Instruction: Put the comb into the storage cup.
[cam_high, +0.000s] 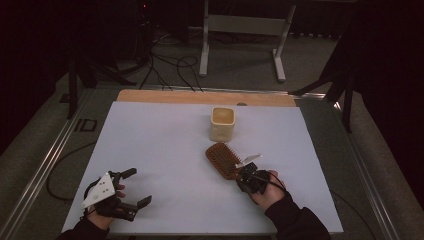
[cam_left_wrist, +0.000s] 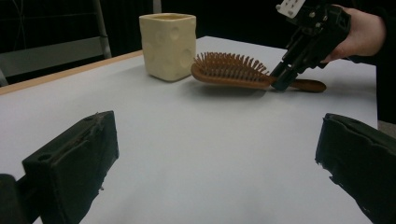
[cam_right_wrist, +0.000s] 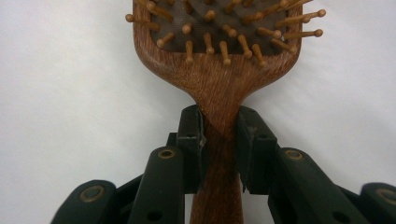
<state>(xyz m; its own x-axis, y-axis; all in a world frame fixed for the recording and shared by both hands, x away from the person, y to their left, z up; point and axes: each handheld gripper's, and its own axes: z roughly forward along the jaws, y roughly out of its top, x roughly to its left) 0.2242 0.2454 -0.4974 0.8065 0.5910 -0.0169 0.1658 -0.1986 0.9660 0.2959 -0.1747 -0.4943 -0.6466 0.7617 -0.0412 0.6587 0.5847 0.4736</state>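
Note:
A wooden hairbrush (cam_high: 222, 159) lies bristles up on the white table (cam_high: 165, 150), right of centre. My right gripper (cam_high: 241, 173) is shut on the neck of its handle, just behind the head. In the right gripper view both pads press the sides of the hairbrush (cam_right_wrist: 217, 79) handle, inside the right gripper (cam_right_wrist: 219, 140). In the left gripper view the hairbrush (cam_left_wrist: 229, 70) lies low on the table with the right gripper (cam_left_wrist: 279, 80) angled down onto it. My left gripper (cam_high: 139, 186) rests at the near left, jaws wide open and holding nothing, and the left gripper (cam_left_wrist: 217, 154) points toward the brush.
A cream square cup (cam_high: 222, 123) stands upright just beyond the brush head, and the cup (cam_left_wrist: 169, 39) sits a short way from the bristles. A strip of bare wood (cam_high: 200, 96) runs along the table's far edge. Cables and a metal frame lie on the floor beyond.

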